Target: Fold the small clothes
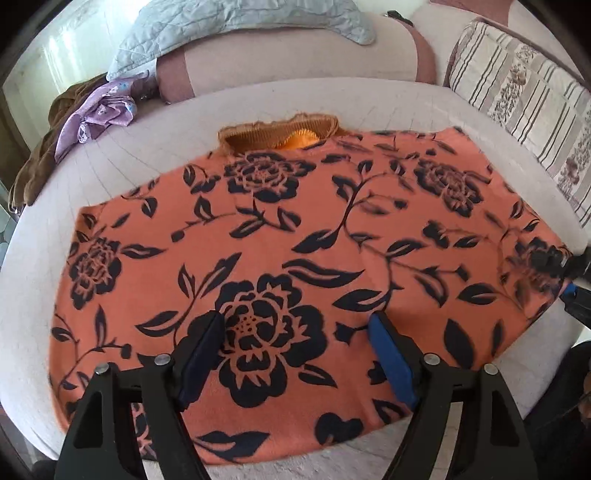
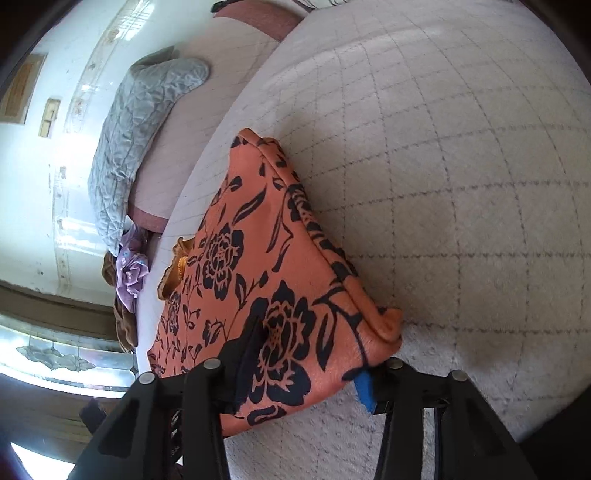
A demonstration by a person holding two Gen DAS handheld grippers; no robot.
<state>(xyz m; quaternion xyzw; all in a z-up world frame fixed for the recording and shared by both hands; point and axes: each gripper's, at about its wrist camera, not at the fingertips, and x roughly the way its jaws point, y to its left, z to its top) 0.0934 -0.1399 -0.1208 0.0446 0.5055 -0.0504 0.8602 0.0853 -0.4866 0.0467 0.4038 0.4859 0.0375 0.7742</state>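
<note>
An orange garment with a black flower print [image 1: 295, 236] lies spread flat on a white quilted bed [image 1: 258, 99], its ribbed orange neckline [image 1: 277, 129] at the far edge. My left gripper [image 1: 299, 325] hovers open over the near middle of the garment, holding nothing. My right gripper [image 2: 310, 354] straddles the garment's right edge [image 2: 295, 295], one finger over the cloth and one under it, and lifts that edge off the bed. It shows in the left wrist view [image 1: 565, 273] at the far right, on the cloth's edge.
A purple and brown pile of clothes [image 1: 92, 118] lies at the far left of the bed. A grey quilted pillow [image 1: 229, 26] and a pink one [image 1: 295, 62] lie behind. A striped cushion [image 1: 517, 96] sits at the far right.
</note>
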